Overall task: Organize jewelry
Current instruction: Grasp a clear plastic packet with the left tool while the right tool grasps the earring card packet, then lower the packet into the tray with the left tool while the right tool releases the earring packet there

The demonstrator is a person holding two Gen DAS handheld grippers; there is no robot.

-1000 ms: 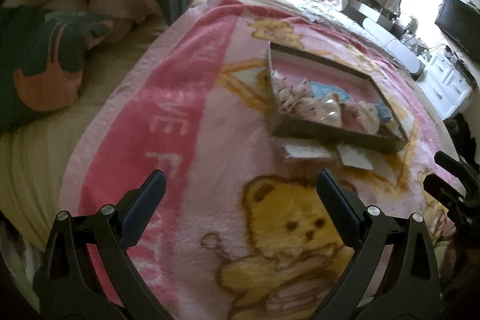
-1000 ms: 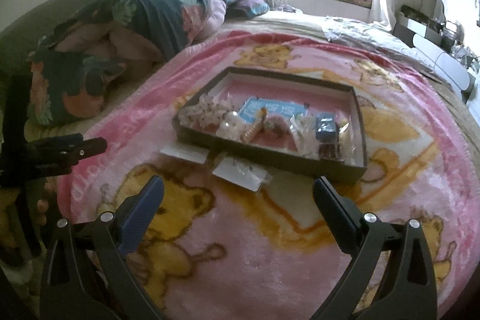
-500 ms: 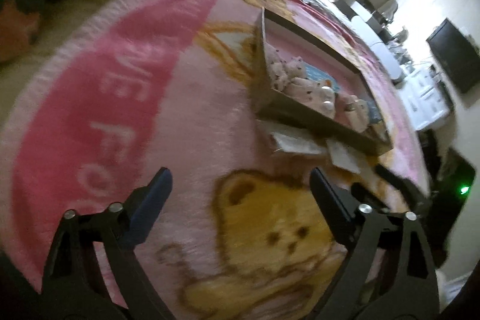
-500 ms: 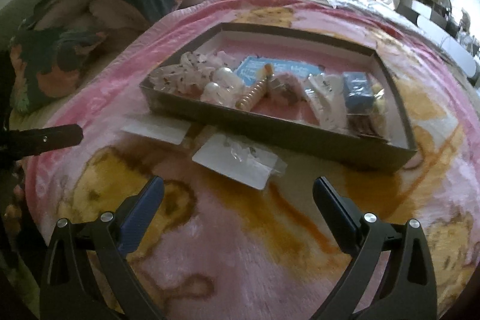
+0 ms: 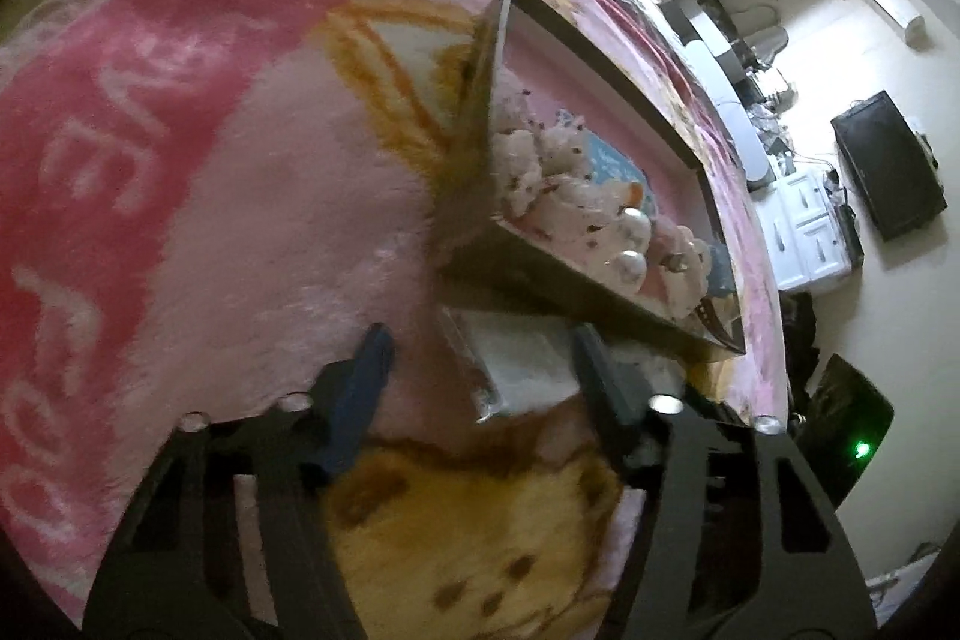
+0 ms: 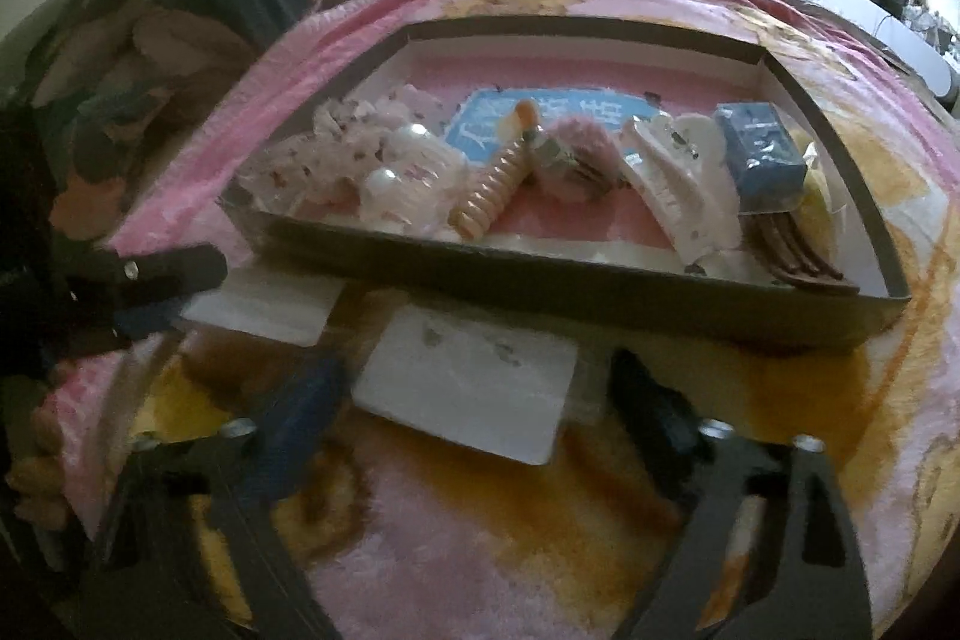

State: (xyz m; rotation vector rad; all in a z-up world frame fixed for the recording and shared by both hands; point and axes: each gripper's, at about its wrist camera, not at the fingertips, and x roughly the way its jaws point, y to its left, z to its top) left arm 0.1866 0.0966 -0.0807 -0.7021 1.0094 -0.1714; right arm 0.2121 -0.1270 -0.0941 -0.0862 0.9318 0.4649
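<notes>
Two white jewelry cards lie flat on the pink bear-print blanket [image 6: 600, 550], just in front of the near wall of the shallow grey tray [image 6: 570, 292] that is the landmark here. The card on the tray's right-hand side [image 6: 468, 388] sits between the fingers of the right gripper [image 6: 480, 400]; its jaws have just been closing and stand at a middling width, with both pads apart from the card's edges, so nothing is held. The other card [image 5: 522, 364], nearer the tray's left corner, lies between the fingers of the left gripper [image 5: 480, 370], whose jaws have also just been closing and are narrower, flanking the card without pressing on it as far as the blur lets me tell. Inside the tray, along its near wall, are a pearl clip [image 6: 396, 160], a coiled hair tie [image 6: 492, 184], a white claw clip [image 6: 678, 184] and a blue box [image 6: 759, 154]. The risk, as I judge it: the cards are thin and flat on deep pile, so closing fingers may pinch blanket instead, bend a card, or slide it under the tray wall; the two grippers work close together and could knock.
</notes>
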